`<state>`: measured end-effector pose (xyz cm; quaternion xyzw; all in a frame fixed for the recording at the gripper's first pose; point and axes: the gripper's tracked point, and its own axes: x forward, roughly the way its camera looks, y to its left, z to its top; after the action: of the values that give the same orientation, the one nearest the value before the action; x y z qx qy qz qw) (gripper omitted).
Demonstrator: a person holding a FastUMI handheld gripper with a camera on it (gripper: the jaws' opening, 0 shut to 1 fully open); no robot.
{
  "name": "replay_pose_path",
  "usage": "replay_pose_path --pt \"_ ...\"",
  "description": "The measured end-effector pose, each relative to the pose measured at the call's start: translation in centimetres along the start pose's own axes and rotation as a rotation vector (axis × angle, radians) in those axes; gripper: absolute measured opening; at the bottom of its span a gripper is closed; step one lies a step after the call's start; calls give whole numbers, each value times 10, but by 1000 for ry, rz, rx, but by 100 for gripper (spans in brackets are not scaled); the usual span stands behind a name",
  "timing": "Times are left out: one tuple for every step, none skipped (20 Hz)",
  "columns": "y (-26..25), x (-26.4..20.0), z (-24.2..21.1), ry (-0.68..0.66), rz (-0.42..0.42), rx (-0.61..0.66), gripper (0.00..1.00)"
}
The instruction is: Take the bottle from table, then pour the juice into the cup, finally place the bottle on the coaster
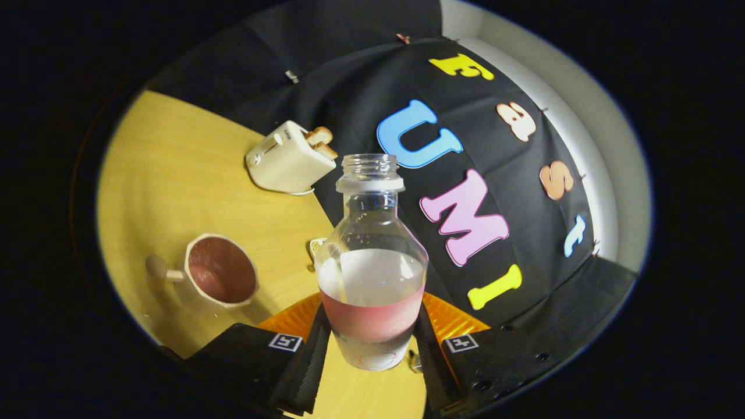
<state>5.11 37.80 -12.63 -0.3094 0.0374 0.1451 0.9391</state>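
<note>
Gripper view: fingers (371, 349) clamped on uncapped bottle (372, 256), seemingly off the table (174, 174); cup (221, 270) well apart beside it.

A staged recording booth dressed as a kitchen or breakfast corner is showing here. A pale wooden table (174, 174) is serving as the work surface, and black cloth (349, 87) is hanging as the far wall, with a plain white wall (605, 174) showing beyond its right side. Household props are sitting on the table: a cream toaster (288, 160) with toast (321, 142) sticking out at the far side, and a cup (221, 270) standing nearer on the left.
</note>
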Motion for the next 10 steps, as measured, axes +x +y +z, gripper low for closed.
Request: replay_pose_path --pt "2 -1 0 1 12 66 74" --pt "5 0 -1 1 31 136 74" --pt "10 -1 1 -12 59 207 74" --pt "13 -2 6 -30 81 277 74" --pt "12 -2 12 -53 94 345 74" --pt "9 -3 15 -71 97 412 74" --pt "5 -3 21 -92 102 480 74" --pt "2 -3 26 -113 107 546 74" --pt "-2 -3 31 -132 113 605 74" --pt "-8 -3 35 -149 115 654 74"
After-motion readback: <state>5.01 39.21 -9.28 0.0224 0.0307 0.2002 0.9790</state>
